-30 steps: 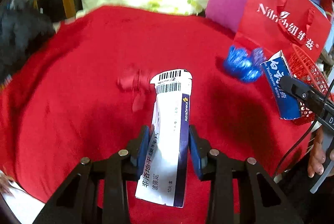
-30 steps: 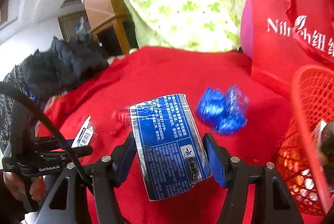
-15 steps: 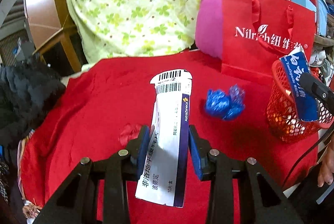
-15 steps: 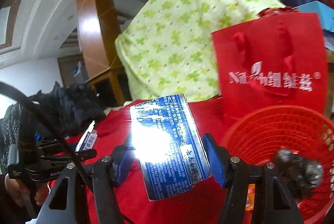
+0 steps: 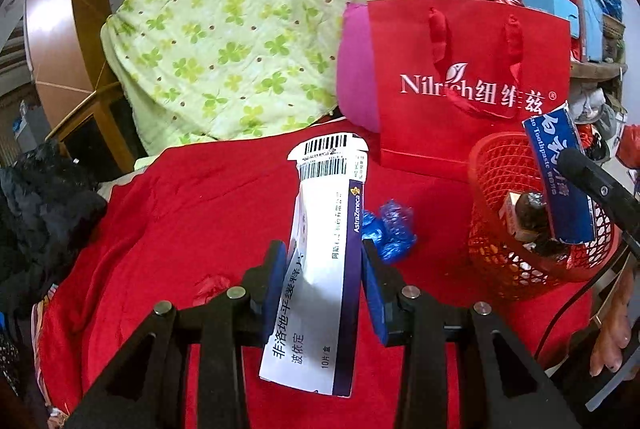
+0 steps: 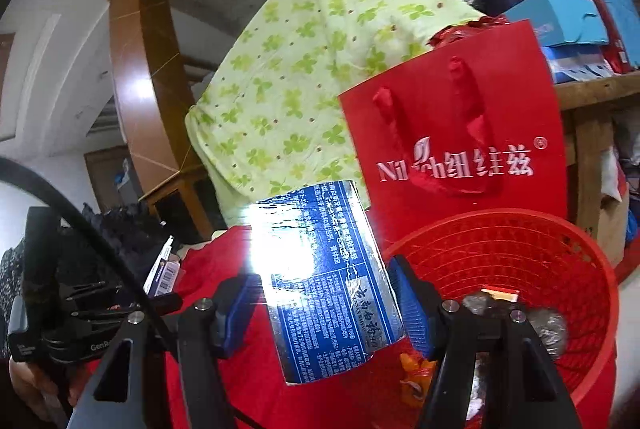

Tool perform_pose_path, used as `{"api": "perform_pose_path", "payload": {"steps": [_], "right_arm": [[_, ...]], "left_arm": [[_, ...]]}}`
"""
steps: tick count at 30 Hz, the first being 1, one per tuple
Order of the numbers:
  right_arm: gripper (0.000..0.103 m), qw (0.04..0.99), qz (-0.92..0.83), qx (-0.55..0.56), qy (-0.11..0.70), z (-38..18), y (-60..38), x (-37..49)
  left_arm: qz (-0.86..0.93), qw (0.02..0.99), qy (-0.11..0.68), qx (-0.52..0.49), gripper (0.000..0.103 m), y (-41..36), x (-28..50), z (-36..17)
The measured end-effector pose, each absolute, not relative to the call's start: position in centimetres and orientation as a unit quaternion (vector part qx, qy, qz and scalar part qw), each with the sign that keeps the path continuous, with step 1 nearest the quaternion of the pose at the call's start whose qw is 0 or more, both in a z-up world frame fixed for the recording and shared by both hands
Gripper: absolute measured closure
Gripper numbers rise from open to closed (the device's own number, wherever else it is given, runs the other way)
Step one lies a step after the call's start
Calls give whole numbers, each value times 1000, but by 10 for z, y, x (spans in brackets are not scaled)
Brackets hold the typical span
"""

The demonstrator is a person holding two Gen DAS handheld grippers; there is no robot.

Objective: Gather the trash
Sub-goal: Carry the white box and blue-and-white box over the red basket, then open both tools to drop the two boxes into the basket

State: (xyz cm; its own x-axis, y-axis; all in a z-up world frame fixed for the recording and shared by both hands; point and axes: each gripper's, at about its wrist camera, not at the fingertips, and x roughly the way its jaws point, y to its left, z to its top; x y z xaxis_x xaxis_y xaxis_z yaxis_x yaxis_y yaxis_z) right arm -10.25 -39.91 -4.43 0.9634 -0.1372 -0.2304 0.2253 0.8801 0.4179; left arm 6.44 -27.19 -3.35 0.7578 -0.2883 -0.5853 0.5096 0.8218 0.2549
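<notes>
My left gripper point(image 5: 324, 265) is shut on a white and purple medicine box point(image 5: 320, 269), held upright above the red tablecloth point(image 5: 180, 213). My right gripper point(image 6: 320, 293) is shut on a shiny blue toothpaste box point(image 6: 324, 277), held at the left rim of the red mesh basket point(image 6: 520, 253). The left wrist view shows that blue box point(image 5: 560, 181) over the basket point(image 5: 500, 229), which holds several pieces of trash. A crumpled blue wrapper point(image 5: 390, 229) lies on the cloth between my left gripper and the basket. A small red wrapper point(image 5: 210, 287) lies left of my left fingers.
A red paper bag point(image 5: 472, 85) stands behind the basket, with a pink cushion point(image 5: 356, 77) and a green clover-print cloth point(image 5: 240, 29) behind it. A black garment point(image 5: 40, 221) lies at the table's left edge. A wooden post point(image 6: 140, 77) stands at the back left.
Both grippers rose and tilted up. The right gripper carried the blue box rightward to the basket's rim. The left gripper kept its hold on the medicine box.
</notes>
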Motion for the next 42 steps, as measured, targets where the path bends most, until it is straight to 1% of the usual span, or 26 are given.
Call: {"api": "perform_pose_path", "payload": {"steps": [25,33,42], "right_arm": [[36,948,-131,281,79,-51,-442,-135],[36,936,-142,315,61,-53,-462,-151],[36,922,-155,352,42,-56,-478,-164]], "left_arm": [[-258,903,255,231,64,-328,40,-30],[-303,895,250,213,64,-344,31,-25],[-358,883,228,199,64,-363,12,-16]]}}
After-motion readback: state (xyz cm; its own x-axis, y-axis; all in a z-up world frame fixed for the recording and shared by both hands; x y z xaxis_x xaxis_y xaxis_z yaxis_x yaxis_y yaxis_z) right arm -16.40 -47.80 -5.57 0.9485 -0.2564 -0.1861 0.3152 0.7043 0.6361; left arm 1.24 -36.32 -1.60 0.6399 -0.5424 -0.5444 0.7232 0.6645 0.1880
